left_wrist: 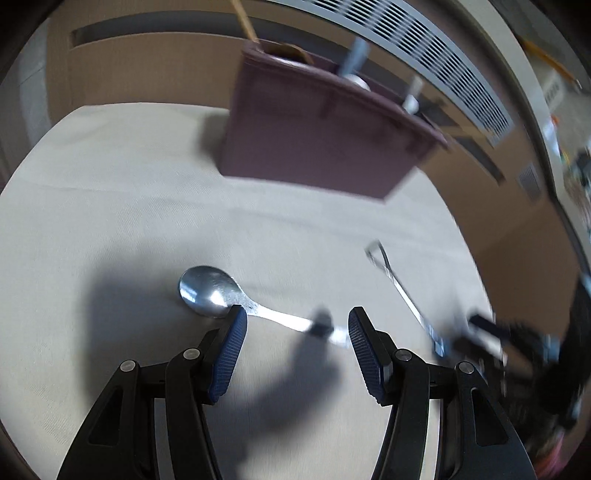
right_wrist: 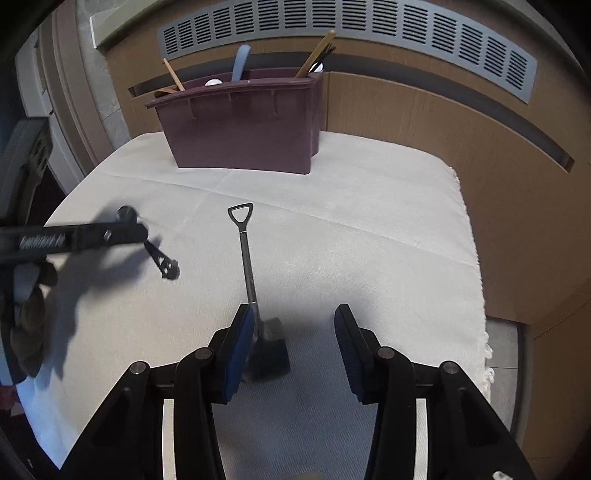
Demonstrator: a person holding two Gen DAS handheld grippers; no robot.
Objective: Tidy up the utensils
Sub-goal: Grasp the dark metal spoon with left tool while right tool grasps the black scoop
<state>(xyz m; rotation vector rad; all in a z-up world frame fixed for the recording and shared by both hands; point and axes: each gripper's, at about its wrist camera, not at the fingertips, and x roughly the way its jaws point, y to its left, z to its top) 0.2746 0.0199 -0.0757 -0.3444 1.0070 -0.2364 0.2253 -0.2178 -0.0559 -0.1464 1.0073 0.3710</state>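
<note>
Behind the cloth-covered table (right_wrist: 369, 229) a wood-panelled wall with a grey slatted vent (right_wrist: 369, 33) was seen, and at the far edge of the cloth stood a maroon utensil caddy (right_wrist: 243, 129), already loaded with wooden and pale-handled pieces.

Two loose utensils were left on the cloth. A steel spoon (left_wrist: 210, 291) lay with its bowl just beyond the left gripper (left_wrist: 295, 325) and its handle running across the gap between the blue pads; the jaws were held wide and nothing was clamped. A small shovel-shaped scoop (right_wrist: 245, 258) lay lengthwise in front of the right gripper (right_wrist: 293, 325), its looped handle pointing toward the caddy and its dark blade close beside the left pad. That gripper's jaws stood about half open, and the blade was not seen to be pinched; whether the pad touched it could not be told.

The step in hand was judged to be the picking-up of the remaining pieces, with sorting into the caddy not yet done for these two. For the next move, each claw would need to be lowered astride its utensil's thin handle and closed squarely, since flat metal on soft cloth was thought likely to slip or pivot if caught off-centre.
</note>
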